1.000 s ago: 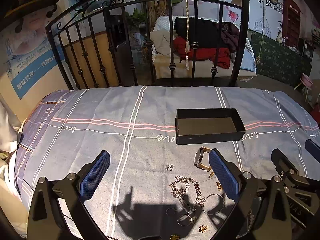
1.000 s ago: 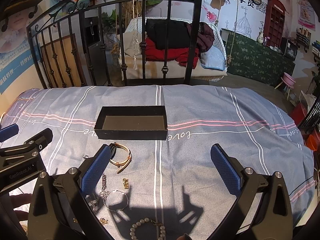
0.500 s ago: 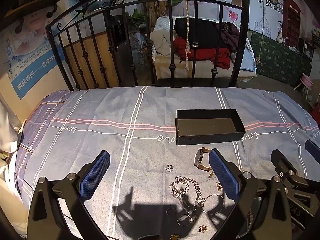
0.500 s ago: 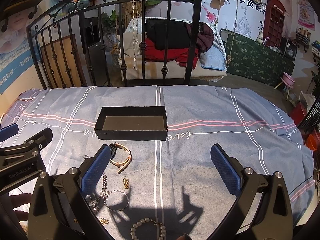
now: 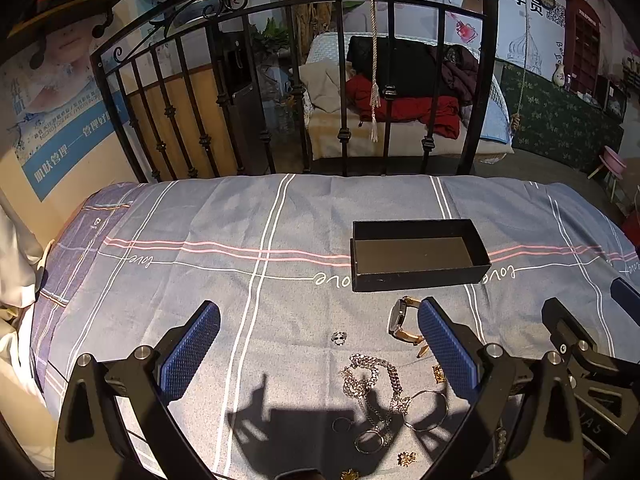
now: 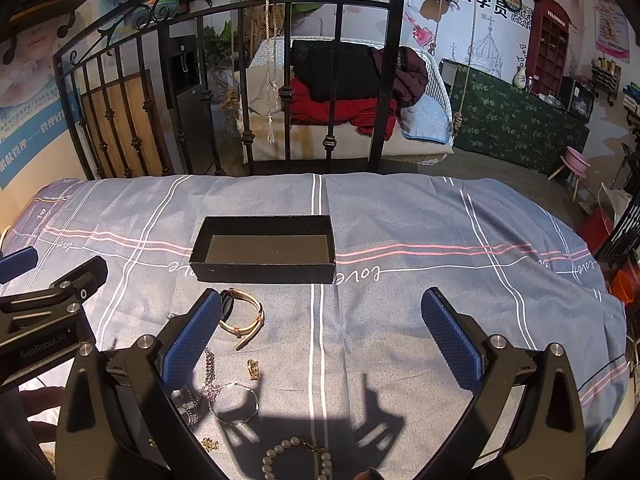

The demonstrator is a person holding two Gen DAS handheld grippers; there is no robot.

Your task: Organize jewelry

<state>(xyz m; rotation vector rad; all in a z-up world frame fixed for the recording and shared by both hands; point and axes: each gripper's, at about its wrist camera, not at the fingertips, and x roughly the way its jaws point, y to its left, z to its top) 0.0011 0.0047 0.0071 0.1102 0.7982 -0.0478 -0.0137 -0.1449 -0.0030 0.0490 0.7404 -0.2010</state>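
On the bed (image 5: 168, 240), spread with a grey-blue sheet crossed by white and pink lines, a shallow black box (image 5: 416, 254) sits open and empty about midway across, nearer the iron railing (image 5: 280, 80) at the far edge than the jewelry is. Just in front of the box lies a watch (image 6: 240, 314) with a dark face and a tan strap, resting on its side. Closer to the near edge the other pieces are scattered: a small ring (image 5: 339, 337), a tangled silver chain (image 5: 370, 376), a thin silver bangle (image 6: 234, 403), a small gold clip (image 6: 253, 369), a few plain rings (image 5: 372, 440) and gold charms (image 5: 406, 458), and a pearl bracelet (image 6: 296, 458) right at the near edge. The left gripper (image 5: 316, 344) hovers above this cluster with its blue-padded jaws spread wide and nothing between them; its right finger overlaps the watch in the left wrist view. The right gripper (image 6: 320, 340) hangs just beside it, also spread wide and empty, over bare sheet to the right of the jewelry, with its left finger near the watch. Each gripper shows at the edge of the other's view.
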